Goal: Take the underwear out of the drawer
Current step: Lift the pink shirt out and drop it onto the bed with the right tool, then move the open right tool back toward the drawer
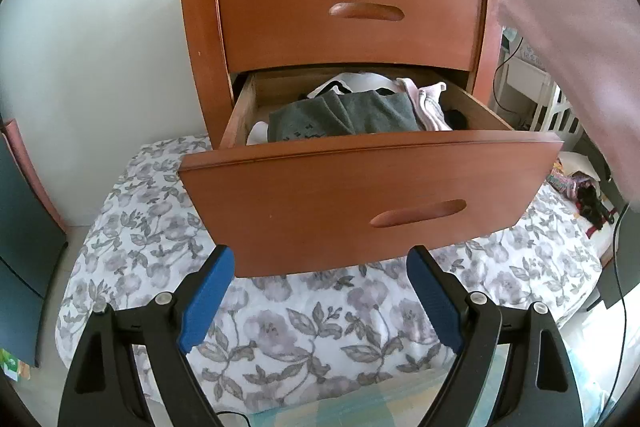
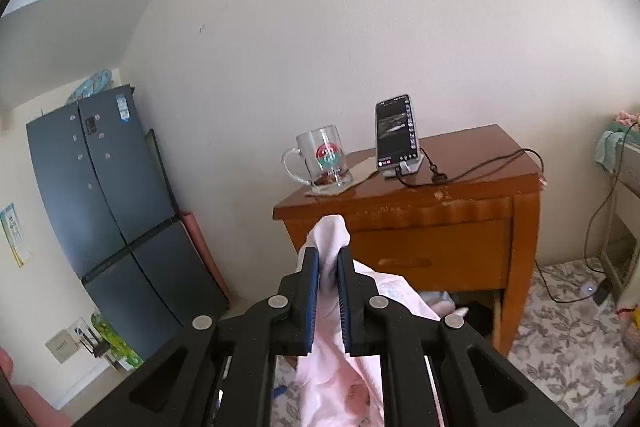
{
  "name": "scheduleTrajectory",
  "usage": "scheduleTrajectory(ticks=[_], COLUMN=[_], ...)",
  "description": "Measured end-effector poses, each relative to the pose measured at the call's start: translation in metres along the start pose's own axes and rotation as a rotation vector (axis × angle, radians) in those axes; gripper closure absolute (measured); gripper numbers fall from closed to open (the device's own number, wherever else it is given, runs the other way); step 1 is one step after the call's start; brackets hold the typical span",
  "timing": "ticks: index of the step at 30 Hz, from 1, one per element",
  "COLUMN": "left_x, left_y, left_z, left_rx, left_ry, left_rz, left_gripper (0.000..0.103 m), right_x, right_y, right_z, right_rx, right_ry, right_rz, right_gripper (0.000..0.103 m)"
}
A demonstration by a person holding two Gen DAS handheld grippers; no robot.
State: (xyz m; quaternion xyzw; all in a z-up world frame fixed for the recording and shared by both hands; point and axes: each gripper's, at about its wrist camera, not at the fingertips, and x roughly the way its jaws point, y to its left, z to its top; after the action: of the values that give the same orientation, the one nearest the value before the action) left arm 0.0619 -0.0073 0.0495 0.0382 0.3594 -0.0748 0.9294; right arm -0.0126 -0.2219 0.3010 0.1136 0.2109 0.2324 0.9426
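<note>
The wooden nightstand's lower drawer (image 1: 360, 187) is pulled out, with grey (image 1: 344, 117), white and pink folded clothes inside. My left gripper (image 1: 320, 267) is open just in front of and below the drawer front, holding nothing. A pale pink garment (image 1: 560, 27) hangs blurred at the upper right of the left wrist view. In the right wrist view my right gripper (image 2: 328, 259) is shut on that pale pink underwear (image 2: 330, 231), lifted in front of the nightstand (image 2: 440, 227); the cloth drapes down between and under the fingers.
A glass mug (image 2: 320, 157) and a phone on a stand (image 2: 396, 133) with a cable sit on the nightstand top. A dark fridge (image 2: 108, 195) stands to the left. A floral quilt (image 1: 280, 327) covers the floor below the drawer.
</note>
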Motion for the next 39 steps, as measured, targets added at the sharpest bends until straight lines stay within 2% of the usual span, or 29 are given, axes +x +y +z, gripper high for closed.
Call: scheduleTrajectory(ticks=[4,9,19,24,29,35,36,38,39], left_x=[-0.007,-0.01,-0.01,-0.005,0.0,0.005,0.006,0.006,0.006], left_y=[-0.003,-0.003,-0.005,-0.005,-0.004,-0.002,-0.002,-0.001,-0.001], left_z=[-0.001,-0.005,-0.013,-0.016,-0.018,-0.02,-0.02,-0.02,-0.02], left_rx=[-0.002,-0.013,-0.006,-0.001,0.001,-0.007,-0.01,-0.012,-0.014], left_ry=[0.0,0.02,0.055,0.074,0.089,0.107,0.109,0.111,0.112], left_rz=[0.015,0.04,0.056,0.059,0.06,0.064,0.064,0.061,0.06], left_gripper=[0.015,0.015,0.015,0.015,0.015,0.015,0.015,0.015,0.015], right_x=[-0.007,0.005,0.07,0.095,0.106,0.103,0.101,0.098,0.094], right_y=[-0.007,-0.024,-0.072,-0.09,-0.097,-0.106,-0.106,-0.11,-0.112], right_z=[-0.022,-0.061,-0.156,-0.193,-0.21,-0.209,-0.207,-0.204,-0.202], right_rx=[0.033,0.076,0.189,0.202,0.212,0.2,0.195,0.193,0.188], right_ry=[0.046,0.144,0.425,0.531,0.565,0.572,0.561,0.554,0.548], right_rz=[-0.013,-0.06,-0.141,-0.192,-0.212,-0.278,-0.286,-0.32,-0.343], right_gripper=[0.093,0.093,0.093,0.093,0.093,0.091,0.088,0.071,0.053])
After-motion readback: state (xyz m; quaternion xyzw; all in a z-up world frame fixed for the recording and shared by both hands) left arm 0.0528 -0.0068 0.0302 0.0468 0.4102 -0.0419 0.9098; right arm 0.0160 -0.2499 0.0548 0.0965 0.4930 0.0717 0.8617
